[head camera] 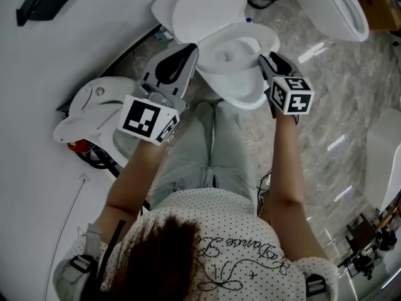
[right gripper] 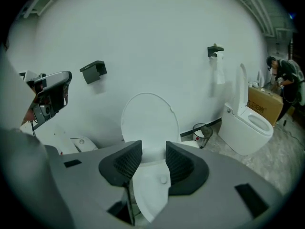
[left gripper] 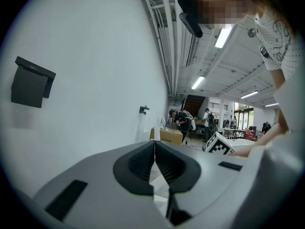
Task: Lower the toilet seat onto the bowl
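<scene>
The white toilet stands against the wall with its lid [head camera: 207, 5] upright and its bowl [head camera: 241, 99] below me. My right gripper [head camera: 268, 64] is at the bowl's right side. In the right gripper view its jaws [right gripper: 152, 151] close on the edge of the white toilet seat [right gripper: 150, 190], which is tilted so that a round bumper shows. The lid [right gripper: 148, 120] rises behind it. My left gripper [head camera: 182, 54] hovers at the bowl's left side, shut and empty. Its pads [left gripper: 143, 163] meet and point up along the wall.
A second toilet [head camera: 338, 5] stands to the right, with a small bin [right gripper: 202, 132] between the two. Another white toilet part [head camera: 94, 108] and cables lie on the floor at left. A black box [right gripper: 94, 70] hangs on the wall. People [left gripper: 183, 120] stand far off.
</scene>
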